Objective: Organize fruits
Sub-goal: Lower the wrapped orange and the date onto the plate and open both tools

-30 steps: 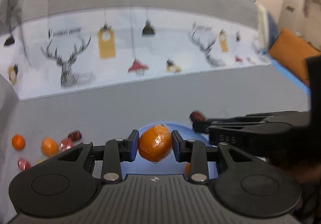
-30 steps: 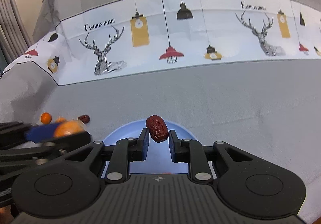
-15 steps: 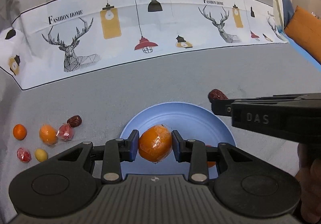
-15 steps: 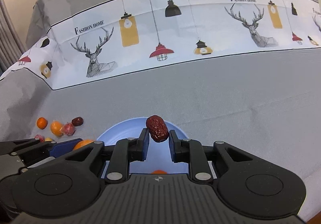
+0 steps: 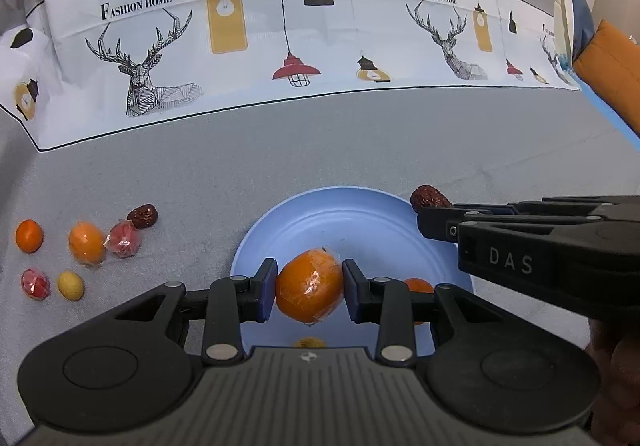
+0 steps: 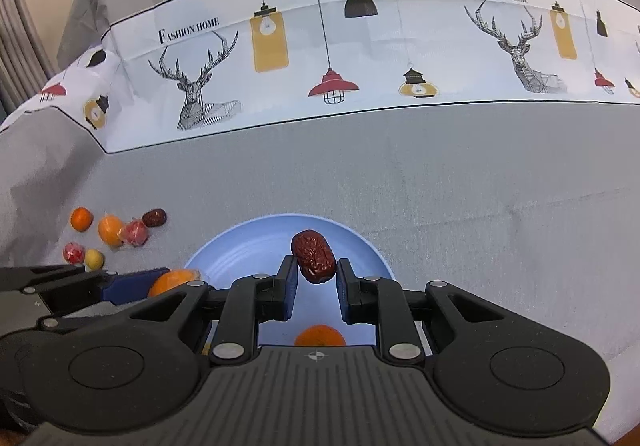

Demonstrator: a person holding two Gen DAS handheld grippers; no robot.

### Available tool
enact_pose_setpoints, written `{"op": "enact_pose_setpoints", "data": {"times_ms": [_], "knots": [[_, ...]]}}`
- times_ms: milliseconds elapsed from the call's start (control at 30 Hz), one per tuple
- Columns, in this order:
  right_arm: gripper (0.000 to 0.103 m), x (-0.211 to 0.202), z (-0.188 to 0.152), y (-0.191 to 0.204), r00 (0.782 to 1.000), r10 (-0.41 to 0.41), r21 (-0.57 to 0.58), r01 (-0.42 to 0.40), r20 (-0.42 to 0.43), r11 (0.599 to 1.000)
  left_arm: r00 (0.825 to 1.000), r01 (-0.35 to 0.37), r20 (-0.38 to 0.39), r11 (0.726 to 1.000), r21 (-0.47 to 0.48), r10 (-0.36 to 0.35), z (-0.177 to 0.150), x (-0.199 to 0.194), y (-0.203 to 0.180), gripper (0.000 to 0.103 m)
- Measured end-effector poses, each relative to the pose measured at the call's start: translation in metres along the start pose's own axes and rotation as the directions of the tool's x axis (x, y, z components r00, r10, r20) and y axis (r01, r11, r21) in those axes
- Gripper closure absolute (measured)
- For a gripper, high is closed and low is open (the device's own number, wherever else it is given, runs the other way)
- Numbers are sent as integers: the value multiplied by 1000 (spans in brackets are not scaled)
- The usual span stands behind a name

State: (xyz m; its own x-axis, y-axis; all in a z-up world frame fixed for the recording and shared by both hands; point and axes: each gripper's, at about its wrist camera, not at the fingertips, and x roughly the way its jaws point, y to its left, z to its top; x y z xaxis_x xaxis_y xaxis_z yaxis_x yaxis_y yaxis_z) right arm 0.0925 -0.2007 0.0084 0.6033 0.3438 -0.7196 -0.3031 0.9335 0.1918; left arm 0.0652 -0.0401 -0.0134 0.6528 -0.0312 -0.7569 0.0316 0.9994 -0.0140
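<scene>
My left gripper (image 5: 309,292) is shut on a plastic-wrapped orange (image 5: 309,286) and holds it over the near part of the blue plate (image 5: 340,222). My right gripper (image 6: 314,278) is shut on a dark red date (image 6: 313,256) above the same plate (image 6: 248,246); it reaches in from the right in the left wrist view, date (image 5: 430,198) at its tip. A small orange fruit (image 6: 320,336) lies in the plate. Loose fruits lie left of the plate: a date (image 5: 143,216), a wrapped orange (image 5: 86,242), a wrapped red fruit (image 5: 124,239).
Further left lie a small orange (image 5: 29,235), another wrapped red fruit (image 5: 35,283) and a yellow fruit (image 5: 70,285). A grey cloth with a white deer-and-lamp band (image 5: 280,38) covers the table. An orange cushion (image 5: 612,74) sits at the far right.
Both views have steadied and tilted down, so more of the plate and the loose fruits shows. Both grippers keep hold of their fruit above the plate.
</scene>
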Motion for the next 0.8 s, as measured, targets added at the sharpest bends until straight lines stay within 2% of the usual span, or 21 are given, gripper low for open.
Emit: {"op": "enact_pose_setpoints", "data": {"times_ms": [333,800], "knots": [[81,7,-1,7,1000,9,-27,-9,-15,1000,1000,8,-13,999,-45,-9,3,3,8,65],[81,10,-1,10,1000,-11,-38,10,-16,999,1000,-5,-27,1000,-30,4,2,3,6,65]]}}
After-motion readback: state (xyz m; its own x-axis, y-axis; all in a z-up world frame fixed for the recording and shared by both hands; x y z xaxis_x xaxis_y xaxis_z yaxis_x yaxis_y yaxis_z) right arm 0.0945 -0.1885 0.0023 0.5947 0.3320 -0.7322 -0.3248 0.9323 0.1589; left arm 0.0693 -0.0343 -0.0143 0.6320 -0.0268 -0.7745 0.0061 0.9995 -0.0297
